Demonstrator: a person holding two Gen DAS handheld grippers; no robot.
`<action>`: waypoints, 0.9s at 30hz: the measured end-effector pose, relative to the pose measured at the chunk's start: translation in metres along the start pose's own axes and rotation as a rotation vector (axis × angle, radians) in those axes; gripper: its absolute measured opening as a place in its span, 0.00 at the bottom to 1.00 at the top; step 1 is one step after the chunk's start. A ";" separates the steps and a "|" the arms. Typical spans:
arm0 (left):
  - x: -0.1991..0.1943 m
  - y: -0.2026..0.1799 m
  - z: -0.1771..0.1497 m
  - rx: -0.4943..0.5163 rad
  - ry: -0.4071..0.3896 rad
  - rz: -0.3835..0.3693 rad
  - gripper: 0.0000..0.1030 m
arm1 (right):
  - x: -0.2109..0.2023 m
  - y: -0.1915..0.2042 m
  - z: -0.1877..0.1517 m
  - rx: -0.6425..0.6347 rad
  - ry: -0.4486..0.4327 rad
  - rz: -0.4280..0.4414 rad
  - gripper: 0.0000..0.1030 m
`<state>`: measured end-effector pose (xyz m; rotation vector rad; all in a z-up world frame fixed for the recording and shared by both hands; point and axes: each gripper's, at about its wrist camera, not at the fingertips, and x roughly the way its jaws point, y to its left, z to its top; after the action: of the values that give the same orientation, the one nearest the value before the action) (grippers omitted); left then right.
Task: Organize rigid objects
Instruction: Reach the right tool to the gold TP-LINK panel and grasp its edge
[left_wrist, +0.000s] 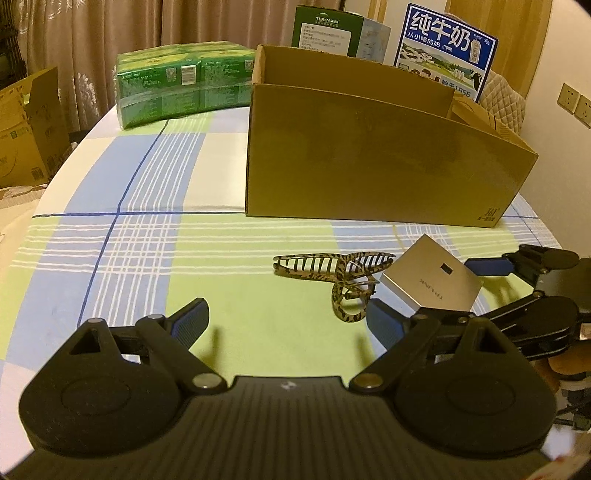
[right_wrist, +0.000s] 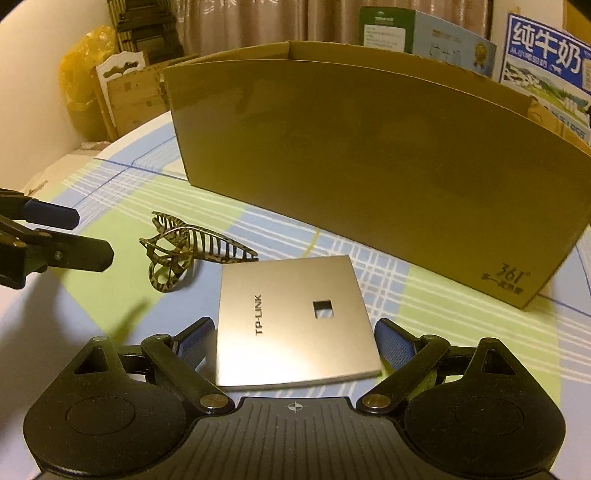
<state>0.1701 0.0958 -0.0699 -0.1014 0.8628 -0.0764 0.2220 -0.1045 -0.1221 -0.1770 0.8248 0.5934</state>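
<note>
Checked desk (right_wrist: 461, 314): rigid, slick TP-LINK panel (right_wrist: 291, 321) lies between right tool (right_wrist: 295, 343), spread wide; grip opposite edges.

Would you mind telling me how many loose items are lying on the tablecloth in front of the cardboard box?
2: a hair claw clip and, beside it, a silver TP-LINK panel between the open right gripper's fingers. The box's inside is hidden.

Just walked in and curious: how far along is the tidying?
Barely begun, it seems. The hair claw clip and the silver TP-LINK panel lie on the tablecloth before the cardboard box. The right gripper is open around the panel; the left gripper is open, holding nothing. Both items remain.
</note>
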 end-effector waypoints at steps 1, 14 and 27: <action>0.000 -0.001 0.000 0.001 0.001 0.000 0.87 | 0.001 0.000 0.000 -0.001 -0.001 0.000 0.89; 0.005 -0.009 0.001 0.042 -0.005 0.003 0.87 | 0.003 0.002 0.004 0.000 0.003 -0.014 0.83; 0.024 -0.038 0.005 0.087 -0.042 -0.013 0.70 | -0.034 -0.018 -0.017 0.148 -0.029 -0.084 0.83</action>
<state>0.1887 0.0554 -0.0800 -0.0270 0.8160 -0.1240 0.2033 -0.1401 -0.1105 -0.0675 0.8252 0.4538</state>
